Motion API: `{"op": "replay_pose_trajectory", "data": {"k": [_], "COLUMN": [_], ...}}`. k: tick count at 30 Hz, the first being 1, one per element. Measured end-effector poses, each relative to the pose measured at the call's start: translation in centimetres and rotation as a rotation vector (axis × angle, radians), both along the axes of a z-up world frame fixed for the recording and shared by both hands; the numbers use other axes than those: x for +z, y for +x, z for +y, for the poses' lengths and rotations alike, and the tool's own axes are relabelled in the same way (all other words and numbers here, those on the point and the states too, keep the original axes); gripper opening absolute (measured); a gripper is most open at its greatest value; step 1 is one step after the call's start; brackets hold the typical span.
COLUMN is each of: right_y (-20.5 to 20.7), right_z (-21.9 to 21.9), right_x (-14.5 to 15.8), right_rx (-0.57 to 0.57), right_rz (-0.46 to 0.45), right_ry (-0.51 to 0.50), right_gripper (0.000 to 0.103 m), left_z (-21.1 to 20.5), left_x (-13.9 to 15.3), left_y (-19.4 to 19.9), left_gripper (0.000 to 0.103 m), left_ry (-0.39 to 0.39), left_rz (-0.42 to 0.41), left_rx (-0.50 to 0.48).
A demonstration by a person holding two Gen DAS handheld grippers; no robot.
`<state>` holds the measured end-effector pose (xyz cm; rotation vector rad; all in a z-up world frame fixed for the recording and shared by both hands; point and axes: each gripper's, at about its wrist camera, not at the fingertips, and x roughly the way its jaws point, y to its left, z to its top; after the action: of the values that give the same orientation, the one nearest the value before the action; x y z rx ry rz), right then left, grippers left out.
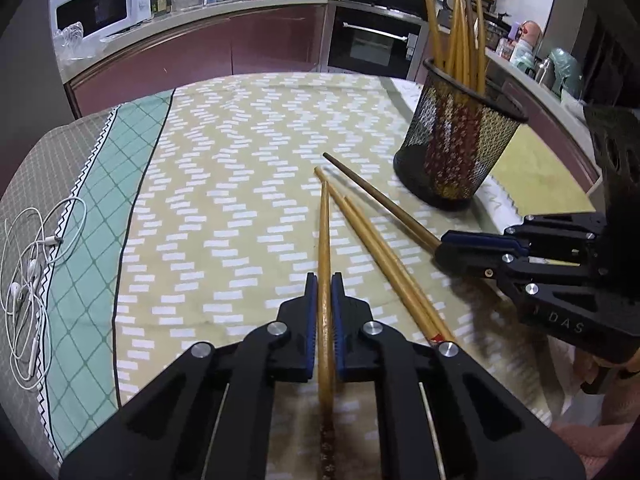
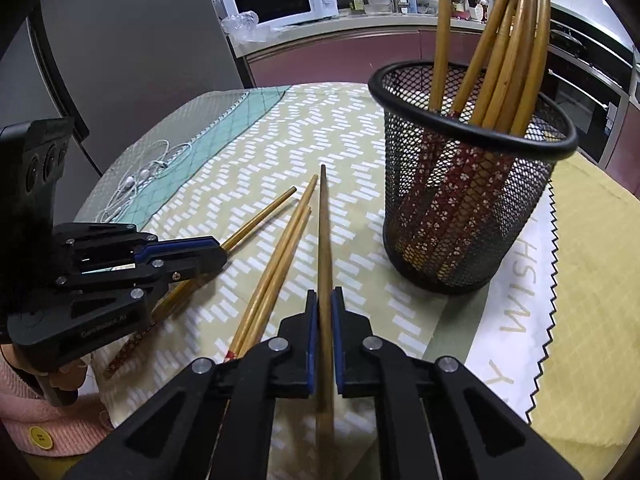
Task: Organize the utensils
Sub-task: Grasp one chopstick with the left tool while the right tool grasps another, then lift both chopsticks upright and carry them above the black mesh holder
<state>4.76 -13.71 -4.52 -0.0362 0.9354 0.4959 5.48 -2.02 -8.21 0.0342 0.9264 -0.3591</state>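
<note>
left gripper [image 1: 324,284] fingers clamped on light chopstick [image 1: 325,240] | right gripper [image 2: 325,300] fingers clamped on dark chopstick [image 2: 324,232] | mesh holder [image 2: 472,200] near, tablecloth [image 1: 224,184] open leftward

L wrist cam: rides on left gripper [image 1: 324,280], looks fwd and steeply down along its fingers; close over tablecloth [image 1: 224,184]. Kitchen counter w/ microwave [image 1: 104,6] across top of frame.
L cam nearness: own fingers fill lower frame; mesh holder [image 1: 452,140] near, upper right.
R wrist cam: rides on right gripper [image 2: 325,300], same steep fwd-down tilt, close to table.
R cam nearness: mesh holder [image 2: 472,184] large, right of centre, nearer than in L view.
Cross-sight: each cam sees the other gripper at its frame edge.
Shared: holder, loose chopsticks [image 1: 384,264], cloth, earphones [image 1: 28,272], microwave.
</note>
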Motion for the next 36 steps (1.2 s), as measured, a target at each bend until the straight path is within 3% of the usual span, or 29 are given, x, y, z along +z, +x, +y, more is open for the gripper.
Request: {"op": "replay_pose_trajectory", "data": {"k": [12, 20, 36], "right_y": [-2.7, -3.9, -3.1], "right_z": [-2.8, -4.8, -7.3], "right_x": [4.5, 7.0, 12.2], "right_rx": [0.043, 0.024, -0.031], "right_rz": [-0.094, -0.18, -0.332], "right_ry": [0.193, 0.247, 0.231], "right_gripper": [0.006, 0.006, 0.006], "left_z": [0.5, 0.9, 0.1], "left_x": [6.4, 10.3, 15.9], "left_y": [-1.6, -2.5, -0.7], "left_gripper": [0.007, 0.007, 0.007], "left_ry": [-0.196, -0.307, -0.373], "left_rz": [-0.086, -0.143, -0.281], "left_rx": [-0.09, -0.145, -0.154]}}
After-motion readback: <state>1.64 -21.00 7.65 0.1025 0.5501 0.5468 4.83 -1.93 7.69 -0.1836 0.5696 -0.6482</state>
